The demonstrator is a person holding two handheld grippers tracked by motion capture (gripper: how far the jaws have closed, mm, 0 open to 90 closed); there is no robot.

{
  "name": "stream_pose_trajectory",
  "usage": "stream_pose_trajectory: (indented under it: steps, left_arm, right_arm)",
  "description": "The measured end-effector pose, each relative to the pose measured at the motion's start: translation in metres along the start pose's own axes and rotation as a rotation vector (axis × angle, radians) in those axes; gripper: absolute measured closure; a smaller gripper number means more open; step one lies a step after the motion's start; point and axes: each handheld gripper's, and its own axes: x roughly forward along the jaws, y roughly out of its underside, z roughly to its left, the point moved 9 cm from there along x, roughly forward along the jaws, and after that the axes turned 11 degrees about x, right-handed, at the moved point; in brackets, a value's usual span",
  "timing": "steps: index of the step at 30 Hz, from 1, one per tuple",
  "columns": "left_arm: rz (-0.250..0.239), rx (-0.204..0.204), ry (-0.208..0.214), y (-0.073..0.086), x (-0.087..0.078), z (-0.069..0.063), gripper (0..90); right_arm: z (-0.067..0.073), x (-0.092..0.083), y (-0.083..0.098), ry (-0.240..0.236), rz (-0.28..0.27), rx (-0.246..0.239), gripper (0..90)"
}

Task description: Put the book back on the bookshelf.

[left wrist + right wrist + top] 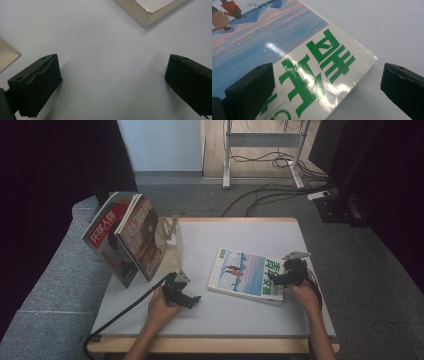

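- The flat glossy magazine with a blue snowy cover and green lettering (246, 274) lies face up on the white tabletop (240, 235), right of centre and toward the near edge.
- The right gripper (286, 276), held in the person's right hand (305, 295), sits at the magazine's right near corner. In the right gripper view its jaws stand wide apart, one over the cover's green lettering (317, 75), the other over bare table beyond the corner; nothing is clamped between them.
- The left gripper (189, 298), held in the left hand (161, 307), rests low over the table, near the front edge and left of the magazine. Its jaws are spread wide with only bare table between them; in the left gripper view a corner of the magazine's cream page edge (145, 15) shows farther off.
- At the far left, two upright magazines, one red-covered (106, 236) and one brown-covered (142, 237), lean in a pale bookstand (172, 245), well apart from the flat magazine.
- A black cable (120, 312) trails from the left gripper toward the near left corner.
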Motion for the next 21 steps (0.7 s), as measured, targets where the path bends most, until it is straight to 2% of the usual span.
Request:
stream_pose_trajectory:
  steps: [7, 13, 16, 17, 21]
  left_arm:
    - [0.0, 0.0, 0.0, 0.0, 0.0, 0.0, 0.0]
    - [0.002, 0.006, 0.004, -0.001, 0.0, 0.0, 0.1]
    - [-0.004, 0.01, 0.016, -0.003, 0.0, 0.0, 2.9]
    - [-0.016, 0.007, 0.043, -0.008, 0.003, -0.002, 2.5]
    - [-0.026, 0.023, 0.076, -0.021, 0.008, -0.006, 2.0]
  right_arm:
    - [-0.002, 0.009, -0.007, -0.008, 0.008, -0.004, 0.0]
    - [-0.006, 0.018, -0.006, -0.015, 0.019, 0.015, 0.0]
    - [-0.007, 0.021, -0.007, -0.032, 0.011, 0.029, 0.0]
    - [-0.006, 0.024, -0.009, -0.036, 0.002, 0.029, 0.0]
    - [-0.008, 0.025, -0.011, -0.033, 0.006, 0.025, 0.0]
